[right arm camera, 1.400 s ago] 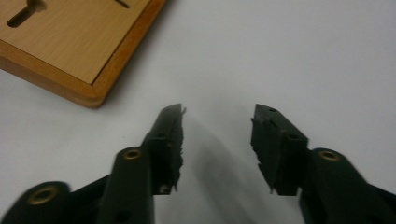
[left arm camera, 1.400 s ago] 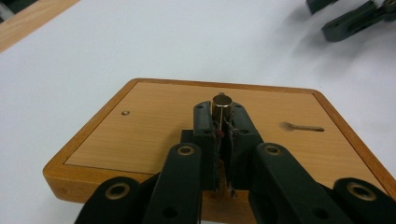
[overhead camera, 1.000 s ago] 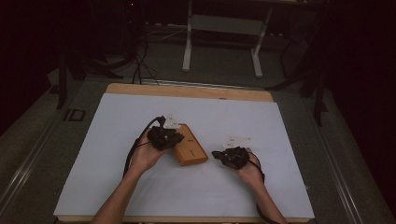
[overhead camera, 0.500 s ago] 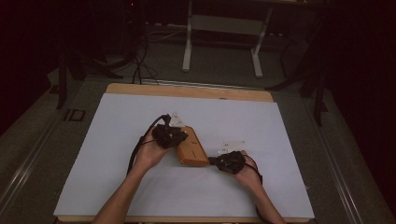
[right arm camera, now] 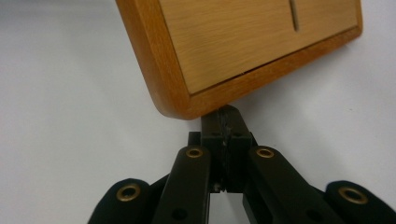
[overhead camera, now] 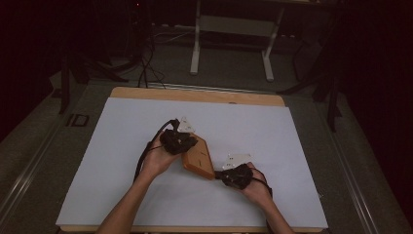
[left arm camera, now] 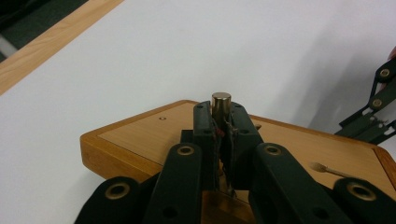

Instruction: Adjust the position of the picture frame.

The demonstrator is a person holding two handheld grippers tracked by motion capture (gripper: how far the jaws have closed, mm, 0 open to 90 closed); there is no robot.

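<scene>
a flat wooden board lies near the middle of the white table, turned at an angle. the left gripper sits over the board's far end, its jaws closed on a small upright metal peg that stands above the board's top face. the right gripper lies low on the table at the board's near corner, its jaws closed together with nothing between them, their tips touching the board's rounded edge. a narrow slot shows in the board's top.
</scene>
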